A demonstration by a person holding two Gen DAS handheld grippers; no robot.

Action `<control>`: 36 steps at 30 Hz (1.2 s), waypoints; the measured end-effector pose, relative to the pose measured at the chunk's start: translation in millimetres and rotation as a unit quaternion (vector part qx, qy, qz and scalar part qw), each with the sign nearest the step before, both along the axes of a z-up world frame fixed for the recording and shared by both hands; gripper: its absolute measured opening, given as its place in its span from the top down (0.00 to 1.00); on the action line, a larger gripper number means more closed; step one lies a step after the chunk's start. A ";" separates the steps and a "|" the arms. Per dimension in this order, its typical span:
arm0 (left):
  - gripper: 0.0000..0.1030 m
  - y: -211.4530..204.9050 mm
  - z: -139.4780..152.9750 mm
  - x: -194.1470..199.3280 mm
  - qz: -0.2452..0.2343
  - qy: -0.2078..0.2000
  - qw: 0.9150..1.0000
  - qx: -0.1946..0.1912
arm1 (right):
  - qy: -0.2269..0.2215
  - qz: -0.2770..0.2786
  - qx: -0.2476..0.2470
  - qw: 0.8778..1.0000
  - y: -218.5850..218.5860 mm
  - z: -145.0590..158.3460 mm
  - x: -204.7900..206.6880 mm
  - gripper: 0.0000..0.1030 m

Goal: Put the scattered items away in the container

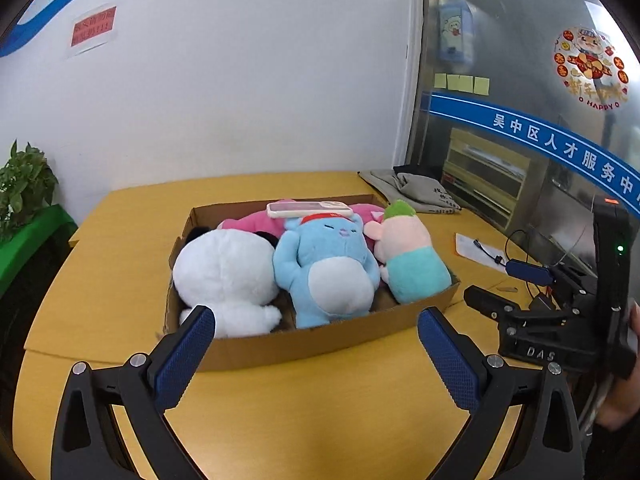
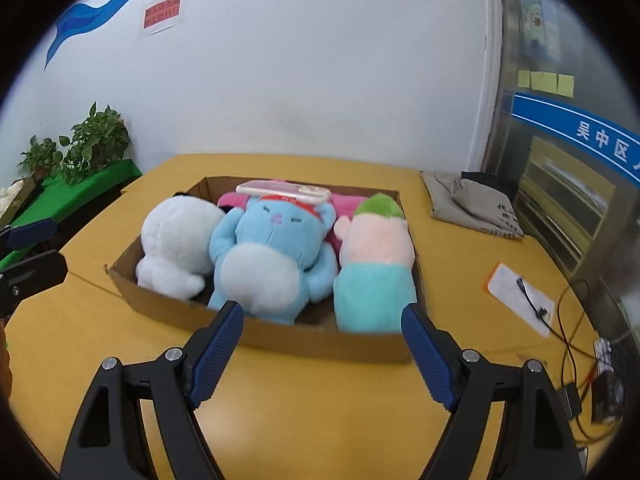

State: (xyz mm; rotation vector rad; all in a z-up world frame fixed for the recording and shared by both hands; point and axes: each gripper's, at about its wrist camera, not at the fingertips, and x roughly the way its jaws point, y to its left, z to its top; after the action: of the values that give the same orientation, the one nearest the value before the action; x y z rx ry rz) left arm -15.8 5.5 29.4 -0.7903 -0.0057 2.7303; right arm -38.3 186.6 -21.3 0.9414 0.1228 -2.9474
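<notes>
The cardboard box (image 1: 320, 340) sits mid-bench, its long axis running left to right, and it lies straight ahead of both claws, just beyond their tips. Inside it, side by side along that axis, are the white plush (image 1: 224, 276) at the left, the blue plush (image 1: 328, 276) in the middle and the green-topped plush (image 1: 408, 256) at the right, with a pink plush (image 1: 248, 222) behind them and a phone-like slab (image 1: 308, 209) resting on top at the far side. The left claw (image 1: 316, 344) stands spread wide with nothing between its pads; the right claw (image 2: 322, 344) is also released and empty, its gap narrower. I see no stray plush on the yellow bench (image 1: 120, 264); only a grey cloth bag (image 2: 476, 204) and cables (image 2: 576, 344) lie far right, nearer the right claw. Judging by this, the tidying looks essentially finished.
</notes>
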 end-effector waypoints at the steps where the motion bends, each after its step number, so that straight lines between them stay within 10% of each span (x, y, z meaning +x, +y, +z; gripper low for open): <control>1: 0.00 3.7 -0.3 7.8 0.001 0.004 1.000 -0.005 | 0.002 -0.001 0.001 1.000 -0.8 2.6 7.4 0.21; 36: 0.00 -2.4 -59.1 47.2 0.100 -0.030 0.994 -0.011 | 0.002 -0.031 0.005 1.000 -14.0 -27.4 59.8 0.21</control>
State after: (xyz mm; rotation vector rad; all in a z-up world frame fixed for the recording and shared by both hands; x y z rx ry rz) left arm 31.5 3.1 -29.7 -0.9244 -0.0721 2.8974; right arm 21.4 172.6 -48.8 0.9567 0.1095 -3.0073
